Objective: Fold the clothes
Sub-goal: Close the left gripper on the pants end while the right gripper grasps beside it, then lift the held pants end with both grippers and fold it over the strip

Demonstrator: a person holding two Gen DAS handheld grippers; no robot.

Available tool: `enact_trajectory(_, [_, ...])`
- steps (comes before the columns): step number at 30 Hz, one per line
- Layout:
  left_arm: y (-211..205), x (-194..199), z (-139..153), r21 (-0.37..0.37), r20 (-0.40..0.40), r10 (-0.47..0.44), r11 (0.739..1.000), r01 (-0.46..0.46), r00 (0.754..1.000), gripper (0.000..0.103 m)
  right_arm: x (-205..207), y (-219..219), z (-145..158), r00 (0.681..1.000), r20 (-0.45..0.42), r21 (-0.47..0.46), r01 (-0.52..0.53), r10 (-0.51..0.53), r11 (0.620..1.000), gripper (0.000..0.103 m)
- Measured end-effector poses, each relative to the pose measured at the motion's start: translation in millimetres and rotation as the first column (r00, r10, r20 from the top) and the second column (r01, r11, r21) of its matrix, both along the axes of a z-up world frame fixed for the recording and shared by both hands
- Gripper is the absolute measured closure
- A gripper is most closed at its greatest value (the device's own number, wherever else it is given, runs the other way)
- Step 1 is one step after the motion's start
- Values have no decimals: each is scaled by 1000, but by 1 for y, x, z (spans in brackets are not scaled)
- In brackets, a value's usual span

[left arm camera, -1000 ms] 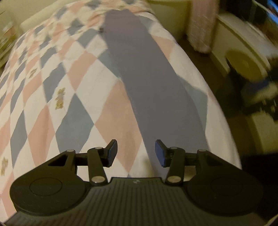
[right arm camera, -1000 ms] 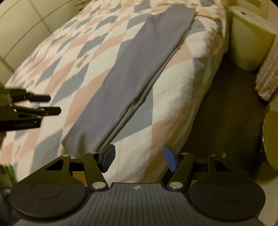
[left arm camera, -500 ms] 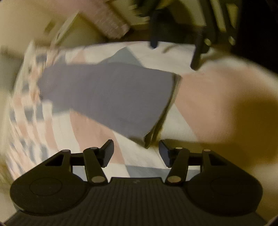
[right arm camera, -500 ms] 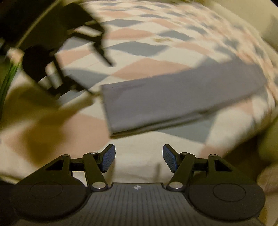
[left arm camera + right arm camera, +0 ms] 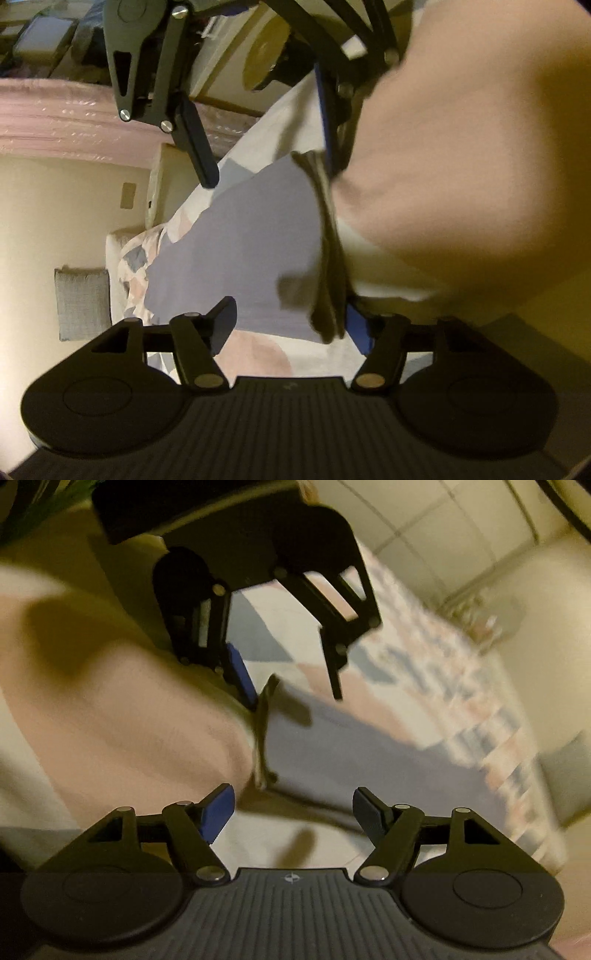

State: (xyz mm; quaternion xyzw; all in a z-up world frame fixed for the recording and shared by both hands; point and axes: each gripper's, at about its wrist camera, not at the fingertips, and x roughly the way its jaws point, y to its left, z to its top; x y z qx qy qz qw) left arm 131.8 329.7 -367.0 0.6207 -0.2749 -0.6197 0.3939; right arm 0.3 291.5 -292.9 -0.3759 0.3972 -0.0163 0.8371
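Left gripper [image 5: 291, 325] jaws spread, straddling the near corner of the grey folded garment [image 5: 243, 251] at its hem. Right gripper [image 5: 293, 812] jaws spread, empty, garment hem just ahead. Both face each other across the hem on the diamond-patterned bedspread [image 5: 424, 672].

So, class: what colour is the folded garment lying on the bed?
Plain grey-blue garment, no pattern; clearest in the left wrist view.

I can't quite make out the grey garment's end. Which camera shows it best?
The left wrist view: the grey garment fills the centre, its layered end edge sharp and close. In the right wrist view the same garment is motion-blurred and smaller, partly shadowed by the left gripper.
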Motion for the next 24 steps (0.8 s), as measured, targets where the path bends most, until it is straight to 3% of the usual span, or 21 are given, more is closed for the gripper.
enact_trajectory(3, [-3,1,-3,-7,-11,22,1000,-22,1000,47,6,2,-10,999,41,-95,-22,26,995,41])
enact_trajectory(5, [-7,0,-5,-1,-19,43,999,-43,999,58,11,0,-15,999,34,-100,-24,28,995,46])
enact_trajectory(7, [-12,-1,-3,26,-25,64,998,-63,998,85,13,-1,-21,998,32,-116,-45,49,992,53])
enact_trajectory(8, [-14,-2,1,47,-33,73,996,-72,997,93,15,-2,-22,998,21,-106,-59,62,993,57])
enact_trajectory(9, [-17,-2,5,68,-40,83,994,-80,996,95,16,-4,-23,997,11,-95,-74,75,993,66])
enact_trajectory(10, [-19,-3,10,85,-45,90,993,-86,995,95,17,-5,-24,996,0,-83,-88,89,993,85])
enact_trajectory(11, [-24,-2,18,95,-61,108,990,-102,992,95,19,-8,-22,996,-16,-50,-90,89,995,96])
enact_trajectory(12, [-30,-2,28,104,-86,135,987,-126,987,95,22,-14,-18,996,-25,-16,-81,81,997,99])
enact_trajectory(14, [-42,-1,49,115,-133,194,977,-179,972,96,28,-30,-3,998,-29,93,-52,55,994,100])
enact_trajectory(17, [-73,4,87,128,-219,303,951,-281,927,96,35,-63,26,1000,-6,260,12,-11,966,101])
enact_trajectory(21, [-124,16,134,144,-316,415,910,-389,853,96,45,-117,67,993,4,478,103,-119,872,101])
enact_trajectory(24, [-165,25,158,155,-355,464,885,-439,812,96,55,-170,91,976,7,594,170,-216,787,100])
